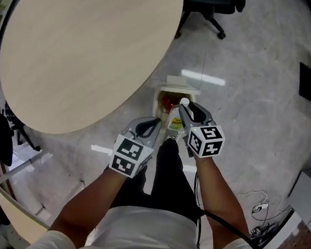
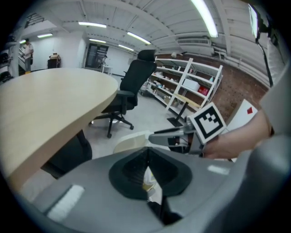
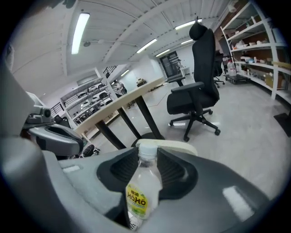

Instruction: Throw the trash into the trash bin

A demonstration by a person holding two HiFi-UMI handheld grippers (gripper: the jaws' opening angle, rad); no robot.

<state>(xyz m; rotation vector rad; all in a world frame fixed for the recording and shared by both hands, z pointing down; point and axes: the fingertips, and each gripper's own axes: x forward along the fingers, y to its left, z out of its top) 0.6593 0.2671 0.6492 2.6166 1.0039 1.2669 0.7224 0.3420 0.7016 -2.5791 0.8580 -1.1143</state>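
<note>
A clear plastic bottle (image 3: 143,191) with a white cap and a yellow label is clamped between the jaws of my right gripper (image 3: 148,157). In the head view the right gripper (image 1: 184,109) holds the bottle (image 1: 176,119) just over the near rim of a small cream trash bin (image 1: 171,88) on the floor, which has something red inside. The bin's rim (image 3: 175,145) shows just past the bottle cap. My left gripper (image 1: 153,123) hangs beside it to the left, jaws together with nothing held. In the left gripper view the left gripper (image 2: 147,151) faces the bin (image 2: 129,141).
A large round wooden table (image 1: 81,45) fills the upper left, its edge close to the bin. A black office chair (image 1: 213,5) stands behind the bin. Shelving (image 2: 191,86) lines the far wall. A cable (image 1: 257,208) lies on the floor at right. My legs (image 1: 166,172) are below the grippers.
</note>
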